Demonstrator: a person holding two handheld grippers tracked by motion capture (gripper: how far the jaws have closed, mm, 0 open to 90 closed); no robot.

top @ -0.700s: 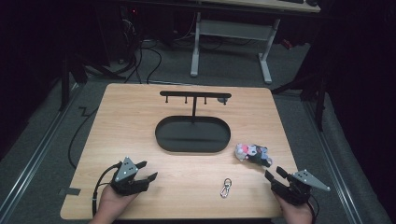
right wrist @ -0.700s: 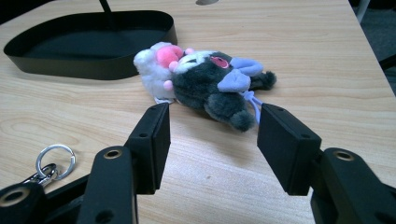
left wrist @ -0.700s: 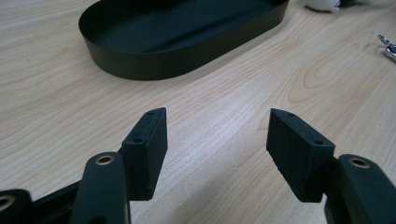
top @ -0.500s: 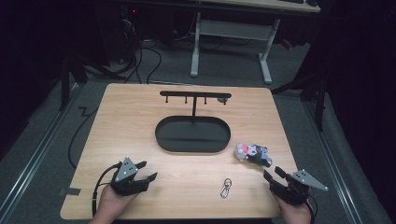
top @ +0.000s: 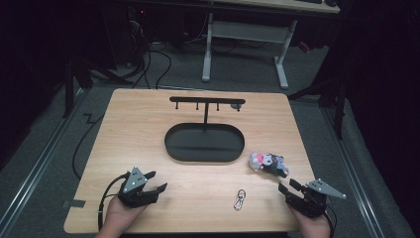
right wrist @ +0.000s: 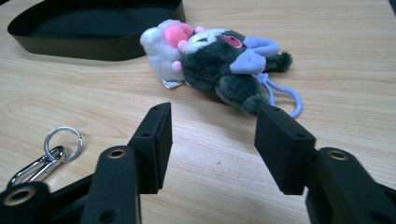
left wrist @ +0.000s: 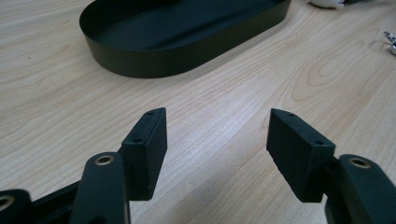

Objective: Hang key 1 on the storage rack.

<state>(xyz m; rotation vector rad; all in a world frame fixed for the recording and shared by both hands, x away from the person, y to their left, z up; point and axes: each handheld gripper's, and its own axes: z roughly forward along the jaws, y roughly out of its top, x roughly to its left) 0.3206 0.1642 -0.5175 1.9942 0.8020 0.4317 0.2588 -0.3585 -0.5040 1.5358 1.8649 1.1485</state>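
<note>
Plush toy: a small grey, white and pink plush toy [top: 268,163] with a lilac loop lies on its side on the table [top: 148,129], just off the right end of the tray, in the same spot as half a second ago.
Right gripper: the right gripper [top: 288,186] sits at the near right corner, close to the toy but not touching it; its jaws stand wide apart and hold nothing. In the right gripper view the toy [right wrist: 219,60] lies just beyond the jaw tips. Compared with the earlier frames it has barely shifted, if at all.
Key clip: a metal key clip [top: 239,199] with a ring lies flat near the front edge, between the two grippers, unmoved.
Left gripper: the left gripper [top: 155,182] rests at the near left, jaws spread wide and empty, pointing towards the tray; same place as before.
Tray: the black oval tray [top: 173,148] sits mid-table, nothing visible in it.
Rack: a thin black rack [top: 205,101] with small hooks rises from the tray's far side.
</note>
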